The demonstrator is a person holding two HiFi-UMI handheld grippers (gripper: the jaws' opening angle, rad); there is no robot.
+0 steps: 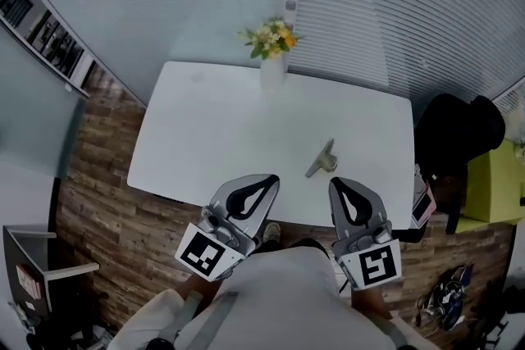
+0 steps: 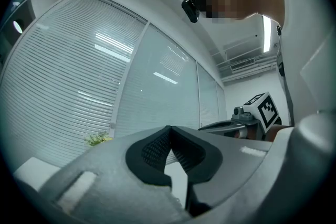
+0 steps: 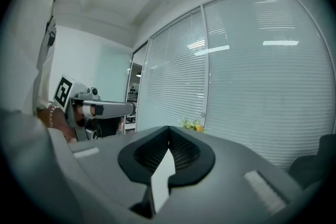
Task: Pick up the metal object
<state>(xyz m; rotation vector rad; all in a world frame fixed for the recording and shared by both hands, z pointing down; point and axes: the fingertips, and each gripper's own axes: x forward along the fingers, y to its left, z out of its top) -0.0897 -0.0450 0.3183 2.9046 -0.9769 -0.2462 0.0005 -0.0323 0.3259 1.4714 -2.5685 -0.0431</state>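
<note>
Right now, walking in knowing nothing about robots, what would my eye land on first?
The two grey hand-held grippers low in the head view: the left gripper and right gripper, both shut and empty. Beyond them a small metal object lies on the white table, nearer the right one, and a vase of flowers stands at the far edge.

A white table (image 1: pixel 205 135) stands on a wood-plank floor (image 1: pixel 102 201) in front of closed blinds (image 1: pixel 385 4). A white vase (image 1: pixel 273 71) with yellow and white flowers (image 1: pixel 272 38) stands upright at the table's far edge. Right of the table, a black bundle (image 1: pixel 456 135), bag or coat, sits beside something yellow-green (image 1: pixel 496 188). Shelves (image 1: pixel 51 41) line the left wall. Shoes (image 1: pixel 443 303) lie on the floor at lower right.
</note>
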